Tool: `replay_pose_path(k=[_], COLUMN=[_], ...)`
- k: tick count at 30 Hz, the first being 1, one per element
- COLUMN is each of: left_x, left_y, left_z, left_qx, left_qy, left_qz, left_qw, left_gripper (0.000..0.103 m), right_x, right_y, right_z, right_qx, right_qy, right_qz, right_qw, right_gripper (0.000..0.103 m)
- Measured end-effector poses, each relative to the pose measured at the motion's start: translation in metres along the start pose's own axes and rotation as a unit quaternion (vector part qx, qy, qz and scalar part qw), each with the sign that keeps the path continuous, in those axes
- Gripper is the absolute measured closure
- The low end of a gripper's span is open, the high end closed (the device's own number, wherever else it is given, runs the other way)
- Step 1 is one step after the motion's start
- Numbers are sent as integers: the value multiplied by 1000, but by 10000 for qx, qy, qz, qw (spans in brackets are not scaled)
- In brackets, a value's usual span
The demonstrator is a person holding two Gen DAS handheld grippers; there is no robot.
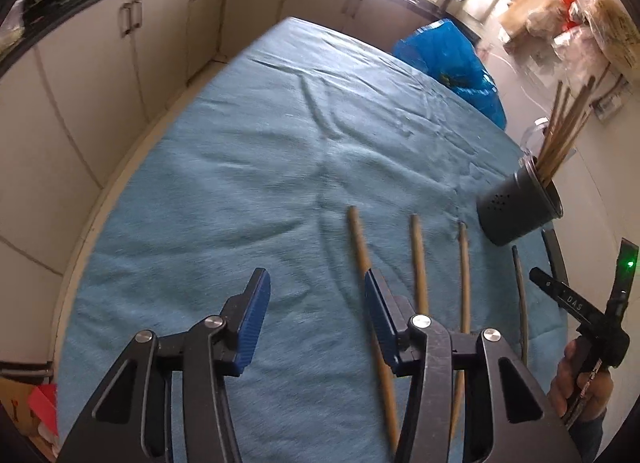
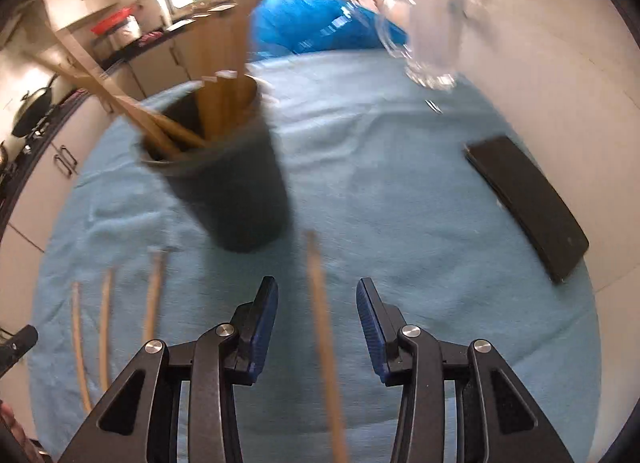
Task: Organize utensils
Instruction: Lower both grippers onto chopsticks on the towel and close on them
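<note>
- The right tool [image 2: 317,327] is held spread wide, low over the blue cloth [image 2: 380,191], with one loose chopstick [image 2: 320,323] lined up between its fingers, apparently for a pickup; nothing is grasped.
- The left tool [image 1: 316,315] is likewise released and empty, poised above the cloth left of the row.
- Three more sticks [image 1: 420,263] are laid side by side, just in front of the dark holder [image 2: 228,183].
- Gathered chopsticks [image 2: 216,103] are kept standing in that holder, where the loose ones presumably belong.
- A black case [image 2: 528,203] lies to the holder's right.
</note>
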State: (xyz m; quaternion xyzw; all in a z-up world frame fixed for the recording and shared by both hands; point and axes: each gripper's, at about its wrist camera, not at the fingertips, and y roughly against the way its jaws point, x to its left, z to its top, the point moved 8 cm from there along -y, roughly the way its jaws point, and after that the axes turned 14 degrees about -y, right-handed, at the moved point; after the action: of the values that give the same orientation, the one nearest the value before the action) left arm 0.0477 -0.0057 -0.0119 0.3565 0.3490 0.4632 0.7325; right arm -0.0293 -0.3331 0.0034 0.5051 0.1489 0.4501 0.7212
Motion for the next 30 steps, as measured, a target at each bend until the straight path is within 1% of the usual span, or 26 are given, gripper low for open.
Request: replay_pose_path(k=[4,5,6,8,9,10,12,15,17,20,26,28,29,30], left_x=[-9,-9,-9,-11,-10,-11,-15,-19,-22,-24,-22,-23,-22,-23], left_y=[-22,-30,-35,-45,-50,-52,-56,-60,-61,-60,-62,-63,-64,-64], left_z=[12,14,15,19,19,21,24,28,28,26,29,30,32,32], left_qx=[204,323,392,483,550,534,538,537,533,521,543,531,507,492], left_qy=[-97,-65,-31,-65,-45,-72,-179,-284,-333,-349,-359,-376,-386,-379], left_qz=[83,188,213,216,312,380,497,742,840,908,881,883,890,895], left_qw=[9997,9993,9990,9986,9980,9978,9972,9954,9945,9939,9940,9940,9940,9940], left_gripper=[55,55,55,56,58,59,62,70,85,94,94,94,94,95], right_x=[-17,-15,-14,-11,-10,-9,-5,-10,-11,-10,7,13,14,16], right_y=[-3,-4,-5,-5,-5,-6,-15,-17,-20,-24,-32,-38,-40,-40], right_z=[4,5,5,5,6,6,5,9,11,14,14,13,12,13], right_qx=[99,145,192,202,217,242,340,439,495,594,611,622,591,514], right_qy=[41,66,87,125,159,169,113,24,-31,-56,253,400,474,535], right_qz=[23,90,146,154,185,224,331,430,499,570,510,387,319,285], right_qw=[9999,9998,9997,9996,9995,9993,9988,9981,9975,9966,9965,9965,9966,9968], right_gripper=[59,59,59,59,59,59,59,59,59,59,59,64,68,79])
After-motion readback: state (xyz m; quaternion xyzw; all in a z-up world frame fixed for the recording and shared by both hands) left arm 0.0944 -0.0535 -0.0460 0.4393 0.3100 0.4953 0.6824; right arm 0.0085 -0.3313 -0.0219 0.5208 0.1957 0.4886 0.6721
